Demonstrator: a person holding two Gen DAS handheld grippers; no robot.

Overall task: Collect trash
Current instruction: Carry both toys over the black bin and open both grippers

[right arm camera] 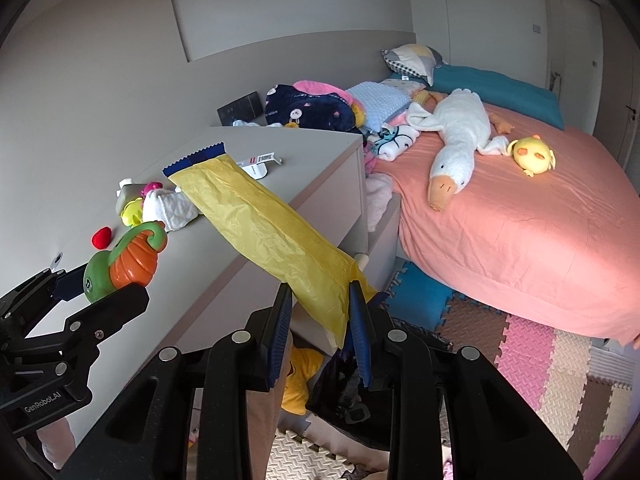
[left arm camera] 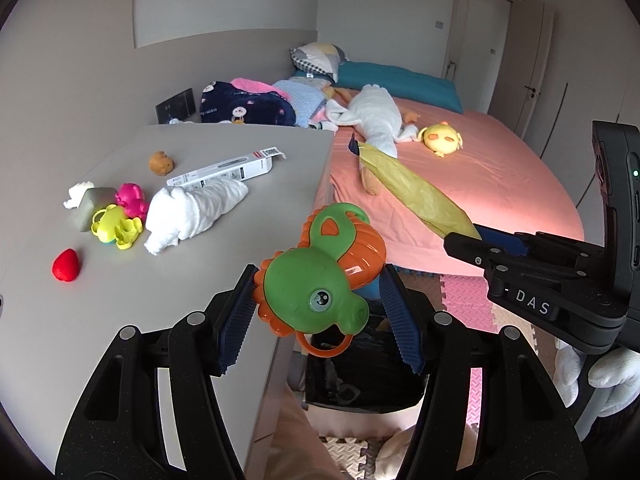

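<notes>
My left gripper (left arm camera: 318, 294) is shut on a green and orange plastic toy (left arm camera: 320, 276), held in the air past the edge of the grey cabinet top (left arm camera: 248, 240). The same toy (right arm camera: 128, 260) shows at the left of the right wrist view, clamped in the left gripper (right arm camera: 96, 284). My right gripper (right arm camera: 320, 312) is shut on the lower end of a long yellow wrapper (right arm camera: 264, 232) with a blue serrated end. The wrapper (left arm camera: 412, 188) also crosses the left wrist view, leading into the right gripper (left arm camera: 478, 240). A black bin bag (left arm camera: 360, 368) sits on the floor below both grippers.
On the cabinet lie a rolled white cloth (left arm camera: 192, 208), a long white box (left arm camera: 228, 168), small pink, yellow, red and brown toys, and a grey block (left arm camera: 92, 206). The pink bed (right arm camera: 520, 216) holds a white goose plush (right arm camera: 460, 136) and a yellow chick (right arm camera: 532, 154). Foam mats (right arm camera: 540, 360) cover the floor.
</notes>
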